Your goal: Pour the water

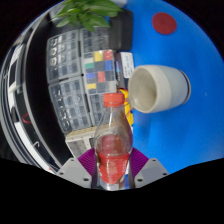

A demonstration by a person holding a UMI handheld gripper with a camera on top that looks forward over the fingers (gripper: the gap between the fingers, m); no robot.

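We see the bottle (113,140) standing upright between the fingers of our gripper (113,170), their pads (88,160) close at either side of it. Just beyond it and to the right, the cup (158,88) lies tipped on the desk (190,60), its mouth facing left. Left of the cup sits a checkered card (100,72), with clear boxes (70,85) further left. A plant (88,12) stands behind them.

Bottle (113,145), lower centre: clear glossy plastic, opaque orange cap. Cup (157,88), right of centre: matt cream finish, smooth. Table (190,125), right: smooth blue surface. Rack (72,85), left: transparent glossy plastic. Pads (86,163), bottom: matt purple.
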